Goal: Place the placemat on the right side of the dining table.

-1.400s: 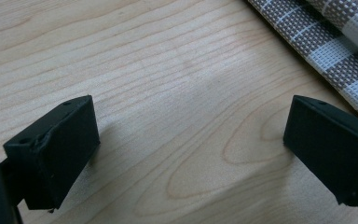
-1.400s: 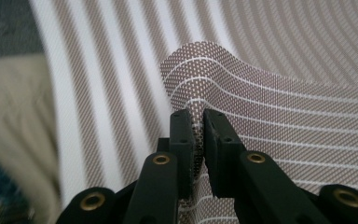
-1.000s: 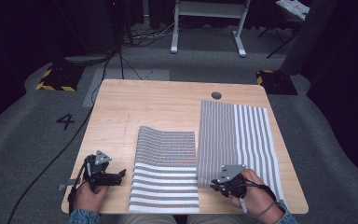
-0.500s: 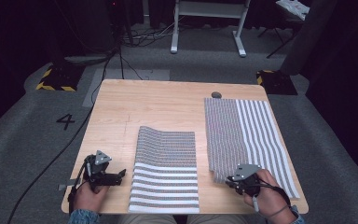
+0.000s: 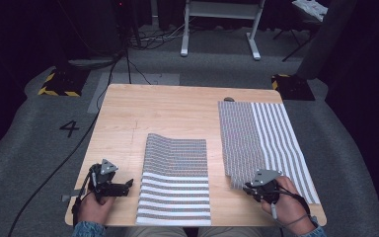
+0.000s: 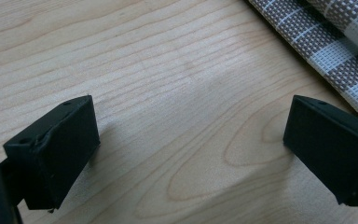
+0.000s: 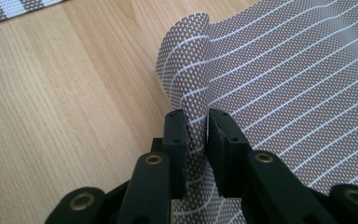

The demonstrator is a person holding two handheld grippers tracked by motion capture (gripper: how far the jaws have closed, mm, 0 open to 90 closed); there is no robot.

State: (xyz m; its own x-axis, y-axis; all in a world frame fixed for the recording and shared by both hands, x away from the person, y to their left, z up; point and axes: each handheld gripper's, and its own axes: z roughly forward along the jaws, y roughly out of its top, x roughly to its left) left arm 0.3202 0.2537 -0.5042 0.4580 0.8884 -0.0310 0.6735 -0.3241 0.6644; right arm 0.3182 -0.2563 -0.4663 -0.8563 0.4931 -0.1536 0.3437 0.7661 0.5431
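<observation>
Two brown-and-white striped placemats lie on the wooden table (image 5: 168,108). The centre mat (image 5: 175,177) has its far end rippled, and its edge (image 6: 335,32) shows in the left gripper view. My right gripper (image 5: 250,187) is at the near left corner of the right mat (image 5: 261,138). In the right gripper view that corner (image 7: 189,70) stands curled up between the jaws of my right gripper (image 7: 197,116). The jaws have just been opening, and the pads still touch the cloth. My left gripper (image 5: 127,185) rests open over bare wood, left of the centre mat, nothing between its jaws (image 6: 191,135).
A small dark disc (image 5: 228,99) lies at the table's far edge by the right mat. Beyond the table are a white frame (image 5: 222,24), cables on the grey floor and a floor mark "4" (image 5: 70,128).
My right gripper has slid to the right, dragging the right mat with it; a strip of bare wood has widened between the two mats. The left gripper has kept still.
</observation>
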